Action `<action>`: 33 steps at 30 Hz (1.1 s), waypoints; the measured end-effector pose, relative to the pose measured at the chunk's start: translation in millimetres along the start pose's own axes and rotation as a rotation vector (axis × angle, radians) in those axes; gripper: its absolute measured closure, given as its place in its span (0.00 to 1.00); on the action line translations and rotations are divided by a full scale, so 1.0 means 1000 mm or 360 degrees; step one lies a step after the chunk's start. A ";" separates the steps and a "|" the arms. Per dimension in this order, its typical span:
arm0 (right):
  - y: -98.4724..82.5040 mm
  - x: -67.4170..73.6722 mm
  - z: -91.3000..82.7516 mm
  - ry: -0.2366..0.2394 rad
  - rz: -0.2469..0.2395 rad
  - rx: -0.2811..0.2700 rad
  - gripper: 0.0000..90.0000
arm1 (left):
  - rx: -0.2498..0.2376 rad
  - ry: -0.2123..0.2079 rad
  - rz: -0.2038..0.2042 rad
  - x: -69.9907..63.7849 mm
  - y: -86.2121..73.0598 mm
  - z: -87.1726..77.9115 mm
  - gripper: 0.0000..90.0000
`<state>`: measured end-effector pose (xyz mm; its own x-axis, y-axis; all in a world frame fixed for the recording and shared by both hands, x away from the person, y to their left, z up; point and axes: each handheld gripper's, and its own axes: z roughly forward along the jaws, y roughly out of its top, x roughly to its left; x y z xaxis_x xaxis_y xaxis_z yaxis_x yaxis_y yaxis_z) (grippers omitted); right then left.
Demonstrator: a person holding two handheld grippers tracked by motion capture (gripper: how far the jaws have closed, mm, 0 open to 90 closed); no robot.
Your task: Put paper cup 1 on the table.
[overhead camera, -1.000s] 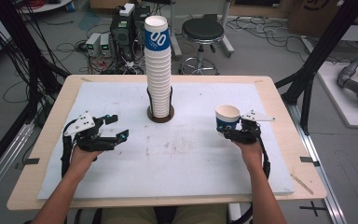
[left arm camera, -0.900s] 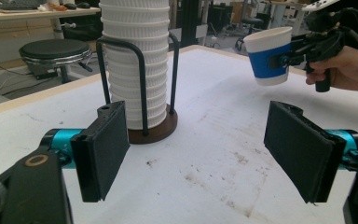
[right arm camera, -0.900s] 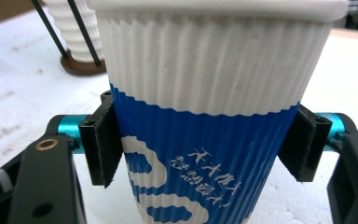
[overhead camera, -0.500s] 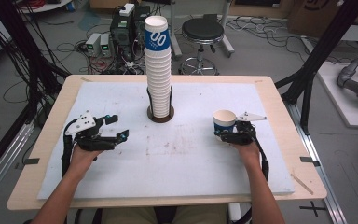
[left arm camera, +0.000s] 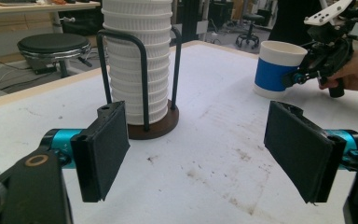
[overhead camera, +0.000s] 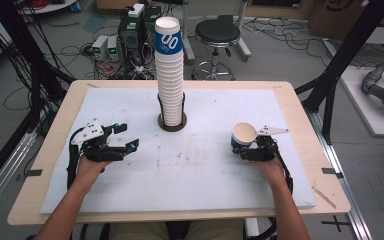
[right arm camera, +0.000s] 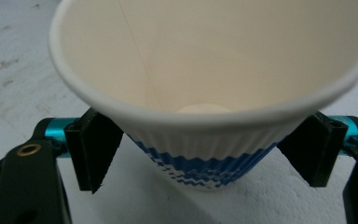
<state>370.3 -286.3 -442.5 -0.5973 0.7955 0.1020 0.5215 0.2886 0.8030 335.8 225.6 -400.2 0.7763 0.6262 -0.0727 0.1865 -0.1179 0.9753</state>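
Jaws of the left gripper [overhead camera: 125, 137] stood apart, empty, left of the tall white paper-cup stack [overhead camera: 170, 80]. At right, the right gripper [overhead camera: 244, 149] had just been opening around 1 blue-and-white paper cup [overhead camera: 243, 137] standing on the white foam mat [overhead camera: 200, 170], pads apparently clear. Light and crushable, it seemed best held gently mid-wall.

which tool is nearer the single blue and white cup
Right. The right tool has the cup standing between its jaws, which have just been opening and stand clear of it. The left tool is far across the table, beyond the cup stack.
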 end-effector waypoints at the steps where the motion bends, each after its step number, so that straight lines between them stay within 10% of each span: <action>1: -0.001 0.000 -0.001 0.0000 0.0005 0.0001 0.22 | 0.0004 -0.0007 0.0000 0.000 0.000 0.000 0.24; 22: -0.017 0.005 -0.055 0.0033 -0.0004 -0.0045 0.22 | -0.0018 -0.0034 -0.0019 0.002 0.000 0.001 0.24; 33: 0.008 0.016 -0.086 0.0020 -0.0038 -0.0352 0.22 | -0.0041 -0.0052 -0.0038 -0.001 0.000 0.001 0.24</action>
<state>312.3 -317.4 -384.0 -0.6160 0.7829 0.0877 0.3616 0.1821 0.9144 335.7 224.9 -400.2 0.7913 0.6028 -0.1022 0.1898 -0.0832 0.9783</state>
